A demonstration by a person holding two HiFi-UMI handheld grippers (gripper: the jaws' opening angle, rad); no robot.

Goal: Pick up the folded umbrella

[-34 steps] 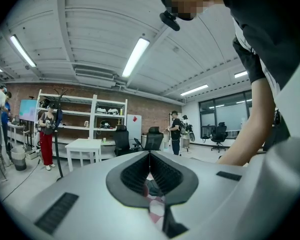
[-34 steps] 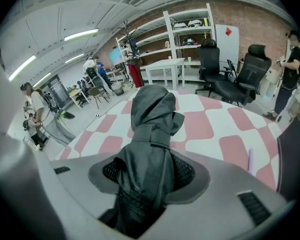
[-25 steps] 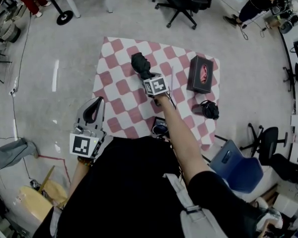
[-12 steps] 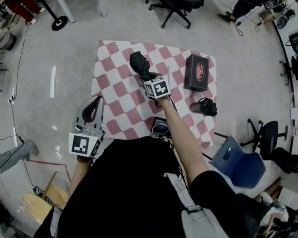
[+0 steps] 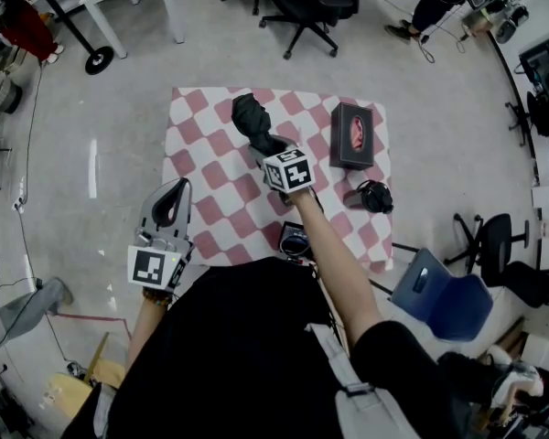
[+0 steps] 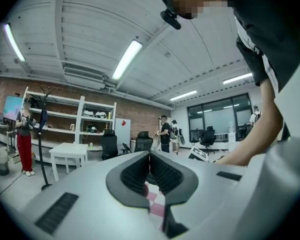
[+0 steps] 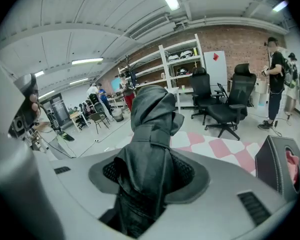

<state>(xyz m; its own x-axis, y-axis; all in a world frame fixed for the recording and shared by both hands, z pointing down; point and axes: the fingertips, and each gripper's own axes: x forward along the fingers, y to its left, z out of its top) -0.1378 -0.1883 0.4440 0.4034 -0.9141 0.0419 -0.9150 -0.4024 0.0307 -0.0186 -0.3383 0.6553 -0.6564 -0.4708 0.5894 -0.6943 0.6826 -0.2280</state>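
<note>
- The right tool (image 5: 267, 146) is clenched on the umbrella (image 7: 151, 129). Its dark meshed pads (image 7: 184, 170) press the bundle from both sides, and smooth grey shells flare around them.
- The umbrella is black and folded into a short, thick roll of creased, faintly shiny fabric. A strap binds its middle, and the loose top puckers into a hood-like fold.
- It sticks out beyond the tool, over the far part of the tabletop (image 5: 206, 167), near the middle of the far edge.
- The tabletop is square and covered with a cloth of pink and white checks.
- A black box (image 5: 352, 135) with pink tissue in an oval slot lies by the right edge, near the far right corner.
- A small black lump (image 5: 375, 196), too small to make out, lies nearer along that edge.
- The left tool (image 6: 150, 160) is off the tabletop's left edge. Its ribbed pads (image 6: 134, 174) are closed on each other with nothing between them.
</note>
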